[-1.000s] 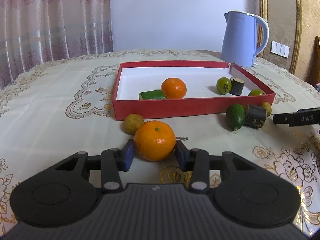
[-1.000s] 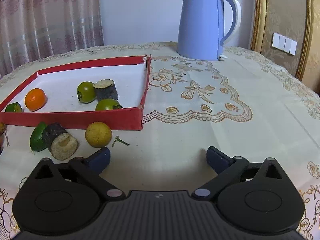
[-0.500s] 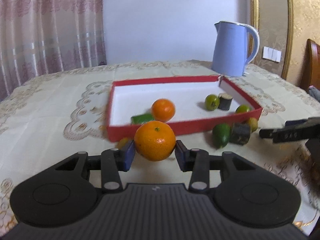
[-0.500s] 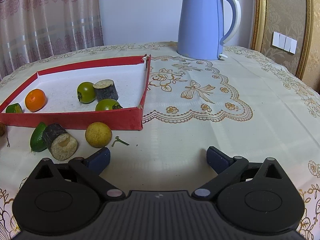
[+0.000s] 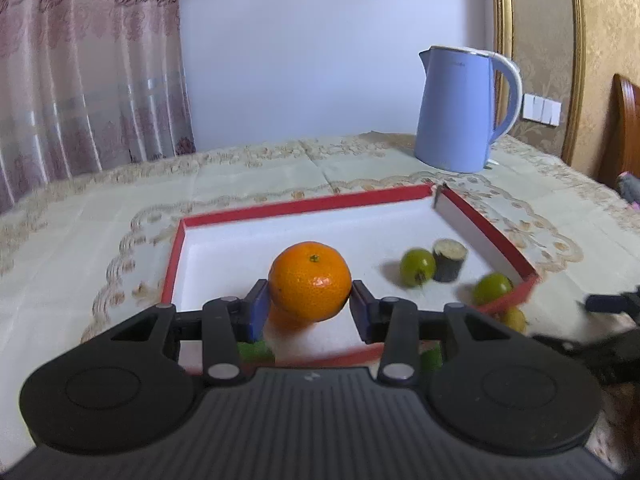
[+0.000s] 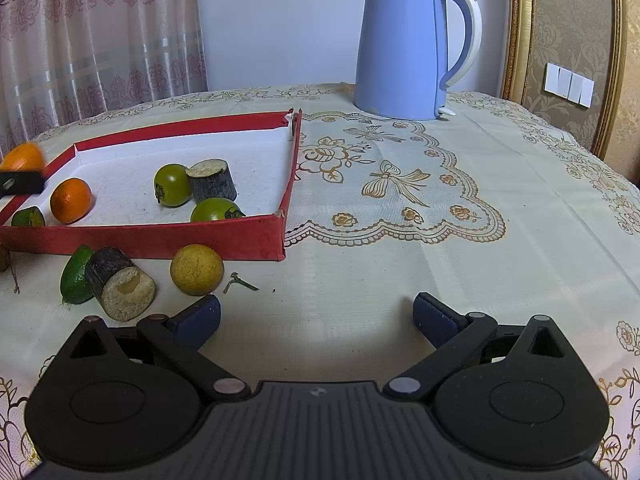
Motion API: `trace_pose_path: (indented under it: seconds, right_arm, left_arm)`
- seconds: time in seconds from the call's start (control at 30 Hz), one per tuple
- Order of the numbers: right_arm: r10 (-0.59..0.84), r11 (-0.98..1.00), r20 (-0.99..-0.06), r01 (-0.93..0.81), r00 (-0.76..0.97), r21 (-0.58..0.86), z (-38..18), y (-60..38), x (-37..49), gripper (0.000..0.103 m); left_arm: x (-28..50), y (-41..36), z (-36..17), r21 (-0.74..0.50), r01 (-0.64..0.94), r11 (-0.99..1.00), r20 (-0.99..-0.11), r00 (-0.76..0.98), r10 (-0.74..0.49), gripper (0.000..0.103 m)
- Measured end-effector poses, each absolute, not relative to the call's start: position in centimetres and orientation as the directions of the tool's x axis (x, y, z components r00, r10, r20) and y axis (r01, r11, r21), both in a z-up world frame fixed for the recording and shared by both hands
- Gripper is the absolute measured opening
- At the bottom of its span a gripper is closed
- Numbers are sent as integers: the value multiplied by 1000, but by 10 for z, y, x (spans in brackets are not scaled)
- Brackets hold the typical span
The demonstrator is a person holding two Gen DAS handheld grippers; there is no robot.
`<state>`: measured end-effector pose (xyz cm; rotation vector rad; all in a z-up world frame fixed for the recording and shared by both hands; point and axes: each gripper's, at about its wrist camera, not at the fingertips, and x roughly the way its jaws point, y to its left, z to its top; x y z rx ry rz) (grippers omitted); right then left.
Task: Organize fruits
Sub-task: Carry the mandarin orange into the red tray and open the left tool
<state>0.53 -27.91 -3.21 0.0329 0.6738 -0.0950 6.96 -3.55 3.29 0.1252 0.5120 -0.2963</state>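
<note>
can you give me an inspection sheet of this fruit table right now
surface: table under a cream embroidered cloth
job's things: red tray holds a small orange, two green fruits, a dark cut piece and a green piece; a yellow fruit, green fruit and cut stub lie outside by its front wall
clutter: loose stem on the cloth
grippers: left gripper shut on a large orange above the tray; right gripper open, holding nothing
cables: nothing seen
surroundings: blue kettle, curtain, wall switches
</note>
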Motion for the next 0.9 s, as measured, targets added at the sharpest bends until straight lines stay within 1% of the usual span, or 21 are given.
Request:
trace_pose_path:
  seconds: [0.1,0.33,0.57,0.63,0.73,0.77,0.8,0.9]
  right_arm:
    - [-77,995,-624,98,777,0,-32,-279,5,103]
    - [-77,995,-624,98,777,0,-32,-279,5,103]
    - [-77,995,-624,98,777,0,-32,-279,5,103]
    - [-77,995,-624,98,777,0,-32,-279,5,103]
    - [-77,995,-624,98,777,0,-32,-279,5,103]
    - [-77,995,-624,98,777,0,-32,-279,5,103]
    - [-77,995,-624,98,777,0,-32,-279,5,103]
    - [-77,995,-624,98,777,0,-32,-279,5,103]
  left_arm:
    - [91,-45,34,44,301,953,-505,830,-239,39]
    - [141,-63,20,63,290,955,-574,793,-203,39]
    - [168,-68,0,67,267,961,-631,758,-167,40]
    - [171,-68,-3,72,261,963,-629,761,-159,42]
    - [171,-71,-5,112,248,962,-618,776,-128,54]
    - [171,-72,-5,125,244,962,-613,781,-119,67]
    - [170,-72,-5,131,240,962,-606,787,-114,76]
    - [167,-69,-1,133,238,962,-591,798,-116,78]
